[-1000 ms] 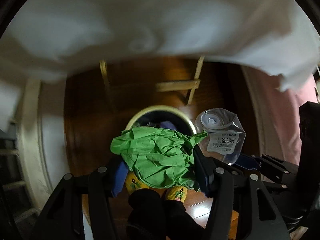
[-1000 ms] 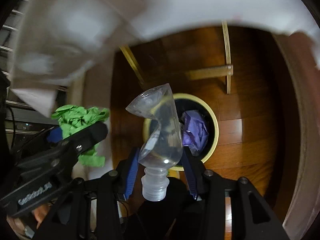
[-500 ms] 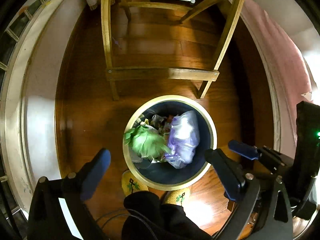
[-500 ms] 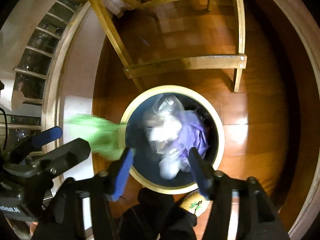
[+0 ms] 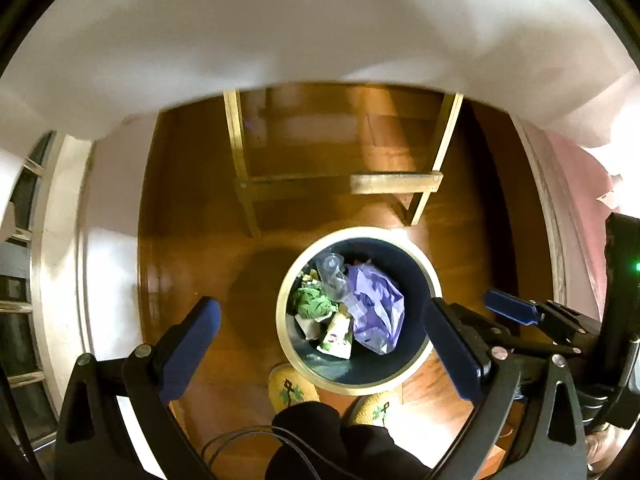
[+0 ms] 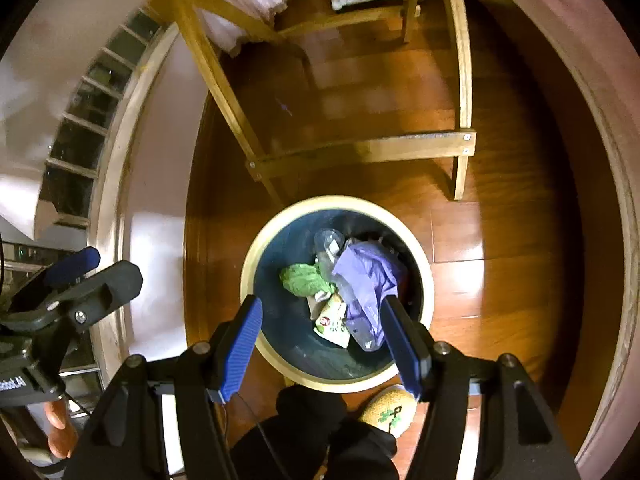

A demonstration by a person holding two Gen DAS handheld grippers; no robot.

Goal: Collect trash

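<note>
Two claws hang over the round dark bin with a pale rim [image 5: 434, 292], and neither holds anything. The left claw [image 5: 320, 346] stands spread wide, nothing between its blue pads. The right claw [image 6: 322, 344] stands moderately apart, likewise empty.

The trash lies inside the bin. Left to right: a crumpled green paper wad [image 5: 314, 302], a clear crushed plastic bottle [image 5: 334, 276], a printed carton scrap [image 6: 332, 322] and a crumpled lilac plastic bag [image 5: 378, 308].

Risks, as judged: the contents sit loosely heaped, so further pieces dropped from this height could bounce off the bag and land on the floor. The bin stands just beside the person's yellow patterned slippers [image 5: 290, 390]; a step forward could knock it. A cable [image 5: 240, 444] trails near the black trouser legs and could snag.

The floor is polished reddish wooden board [image 6: 500, 240]. Left, a white wall with glazed panels. Behind the bin stands a light wooden frame with a crossbar [image 6: 360, 150]. Above, in the left wrist view, white cloth [image 5: 300, 32] overhangs, blurred. Right, pink fabric [image 5: 580, 184] borders the floor.
</note>
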